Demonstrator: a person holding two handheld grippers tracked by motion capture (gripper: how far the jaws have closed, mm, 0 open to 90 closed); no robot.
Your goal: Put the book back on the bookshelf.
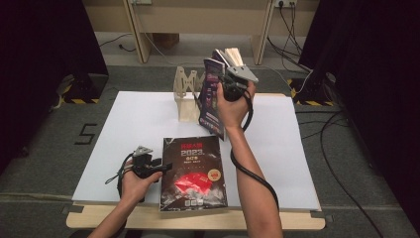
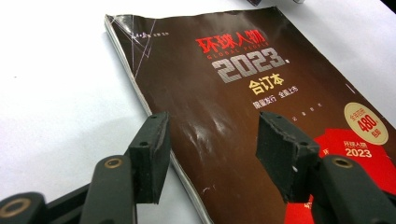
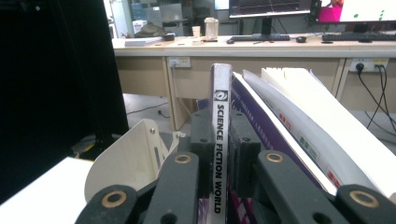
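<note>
I am putting a magazine [image 3: 220, 140] into the wooden rack [image 1: 187, 96] at the far side of the white board [image 1: 124, 129]. My right tongs [image 1: 233, 87] are clamped on its spine, and I hold it upright, up in the air, just beside the rack. More books [image 3: 299, 121] lean there, tipped to one side. I think this is the step of lowering it in. Next I need to line the thin edge up with a free slot and go down slowly, so it does not bump the leaning books or push the rack over.

The magazine is thin and tall. Its spine is white with black letters, and its cover is dark purple.

My left tongs [image 2: 210, 154] rest apart, with nothing pinched. They sit over the left edge of the big dark book [image 2: 243, 93]. That book lies flat near me, with red writing and a red patch on its cover.
</note>
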